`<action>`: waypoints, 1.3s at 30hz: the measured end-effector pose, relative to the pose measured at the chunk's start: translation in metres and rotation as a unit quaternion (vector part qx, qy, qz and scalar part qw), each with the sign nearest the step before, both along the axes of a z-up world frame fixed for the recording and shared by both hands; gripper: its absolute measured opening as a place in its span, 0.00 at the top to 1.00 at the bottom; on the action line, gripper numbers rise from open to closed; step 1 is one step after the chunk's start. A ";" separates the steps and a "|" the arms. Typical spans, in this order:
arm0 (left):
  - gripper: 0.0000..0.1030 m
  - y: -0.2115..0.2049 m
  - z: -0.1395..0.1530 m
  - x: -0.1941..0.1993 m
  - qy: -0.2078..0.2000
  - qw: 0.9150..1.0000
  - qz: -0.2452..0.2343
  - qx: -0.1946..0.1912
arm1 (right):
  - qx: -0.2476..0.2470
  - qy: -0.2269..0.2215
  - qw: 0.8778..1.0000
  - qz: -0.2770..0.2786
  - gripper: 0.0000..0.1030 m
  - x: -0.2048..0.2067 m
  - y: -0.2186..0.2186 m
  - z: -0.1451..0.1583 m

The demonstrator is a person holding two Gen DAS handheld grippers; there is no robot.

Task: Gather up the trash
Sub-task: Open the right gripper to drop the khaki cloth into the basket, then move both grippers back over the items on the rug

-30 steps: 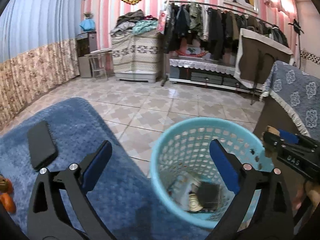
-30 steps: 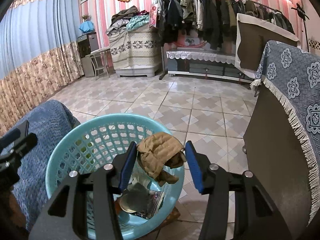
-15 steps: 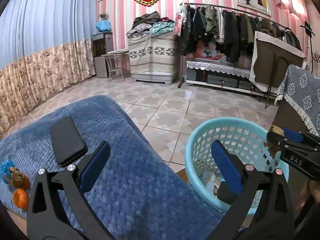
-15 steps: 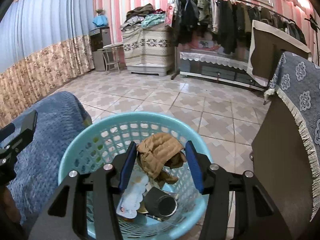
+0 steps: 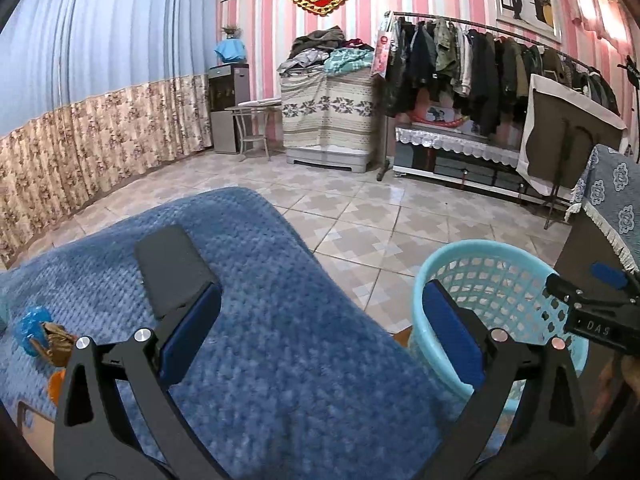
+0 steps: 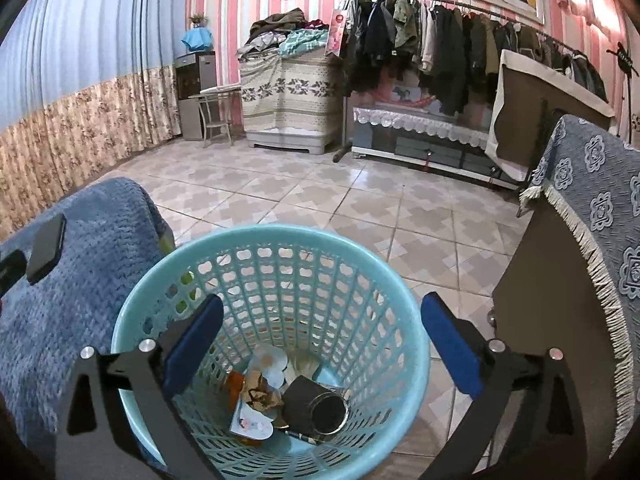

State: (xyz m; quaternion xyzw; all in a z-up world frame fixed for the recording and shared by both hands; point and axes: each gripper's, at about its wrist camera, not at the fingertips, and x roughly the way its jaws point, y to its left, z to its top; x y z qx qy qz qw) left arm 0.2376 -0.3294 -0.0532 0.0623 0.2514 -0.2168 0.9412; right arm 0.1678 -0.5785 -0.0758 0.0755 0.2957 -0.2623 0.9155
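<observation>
The right gripper [image 6: 322, 340] hangs over the basket [image 6: 360, 280], its blue-padded fingers [image 6: 450, 346] spread wide with nothing between them. The pale-blue basket fills the lower centre of the right wrist view, standing on the tiled floor [image 6: 320, 200] just beside a blue blanket [image 6: 80, 280] at lower left. At the basket's bottom lies the trash: a crumpled brown wad [image 6: 260, 394], a dark can [image 6: 320, 404] on its side, a white card [image 6: 252, 424] and a pale disc [image 6: 272, 362], all heaped together.

In the left wrist view, the left gripper [image 5: 320, 324] is poised above the blanket [image 5: 280, 340], its fingers [image 5: 190, 332] also wide and holding nothing. A black phone [image 5: 172, 268] lies flat on the blanket just beyond the left finger. More trash waits at the far left edge of that frame: a blue wrapper [image 5: 32, 326] touching a brown scrap [image 5: 56, 342], with an orange piece [image 5: 56, 386] just below. The basket [image 5: 500, 256] shows at lower right, partly behind the right finger, and the tip of the right gripper [image 5: 576, 292] juts in over its rim from the right edge.

A clothes rack [image 5: 480, 68] stands against the striped wall at upper right.
</observation>
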 end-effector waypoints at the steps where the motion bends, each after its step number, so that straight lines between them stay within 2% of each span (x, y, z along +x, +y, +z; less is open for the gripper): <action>1: 0.05 0.004 0.001 -0.001 0.000 1.000 0.002 0.000 | 0.000 -0.001 1.000 -0.002 0.05 0.000 0.001 0.002; 6: 0.05 0.037 0.004 -0.004 -0.004 1.000 0.023 0.001 | 0.004 -0.007 1.000 -0.003 0.04 0.003 0.010 0.009; 10: 0.05 0.079 0.006 -0.003 -0.002 0.998 0.056 -0.001 | -0.001 -0.011 1.000 0.013 0.04 0.012 0.029 0.016; 18: 0.05 0.182 0.007 0.003 0.004 0.991 0.135 0.009 | -0.008 -0.009 0.996 0.090 0.04 0.042 0.103 0.020; 22: 0.05 0.246 0.001 0.001 0.008 0.983 0.181 0.020 | -0.013 -0.007 0.991 0.133 0.04 0.057 0.150 0.019; 28: 0.05 0.319 -0.008 0.005 0.025 0.970 0.239 0.024 | -0.014 0.004 0.977 0.212 0.04 0.072 0.231 0.011; 32: 0.05 0.361 -0.012 0.006 0.032 0.962 0.269 0.016 | -0.023 0.011 0.962 0.272 0.04 0.073 0.286 0.005; 35: 0.05 0.386 -0.013 0.005 0.034 0.958 0.285 0.006 | -0.034 0.019 0.953 0.300 0.04 0.074 0.315 0.001; 39: 0.05 0.399 -0.013 0.004 0.033 0.954 0.299 0.000 | -0.014 0.026 0.942 0.334 0.04 0.077 0.341 -0.004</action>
